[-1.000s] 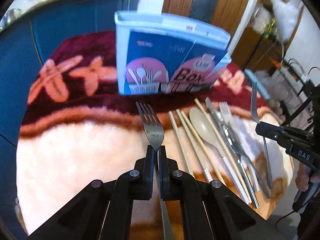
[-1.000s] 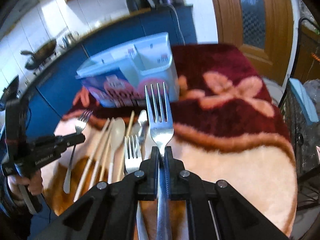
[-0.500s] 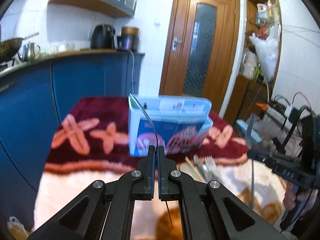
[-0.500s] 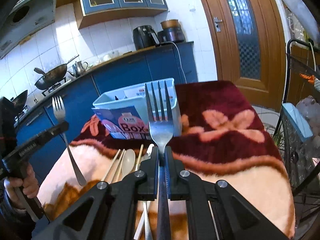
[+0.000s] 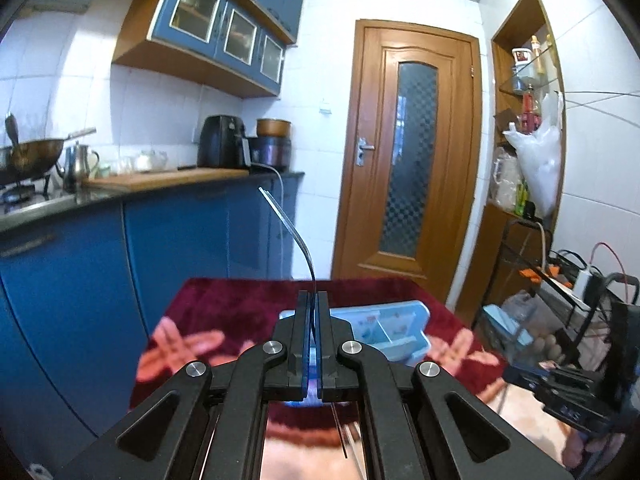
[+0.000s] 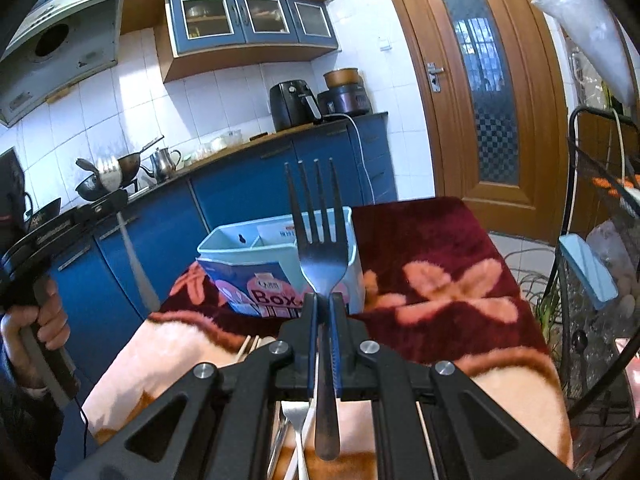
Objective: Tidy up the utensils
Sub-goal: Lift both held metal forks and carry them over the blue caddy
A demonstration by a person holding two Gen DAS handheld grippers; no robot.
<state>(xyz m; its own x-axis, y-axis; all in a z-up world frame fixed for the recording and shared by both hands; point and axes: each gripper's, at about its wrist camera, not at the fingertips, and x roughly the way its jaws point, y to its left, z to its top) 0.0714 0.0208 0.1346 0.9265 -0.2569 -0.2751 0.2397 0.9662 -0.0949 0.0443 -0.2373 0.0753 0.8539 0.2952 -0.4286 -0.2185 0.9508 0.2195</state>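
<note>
Currently: left gripper (image 5: 313, 304) clamped tight on 1 fork (image 5: 294, 236), seen edge-on. Right gripper (image 6: 323, 306) likewise closed on a second fork (image 6: 320, 248), tines up.

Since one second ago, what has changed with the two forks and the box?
Both forks went up from the table: the left gripper lifted its fork higher, and the right gripper raised its fork a little. Both grips stayed shut. The box and the chopsticks did not move.
</note>
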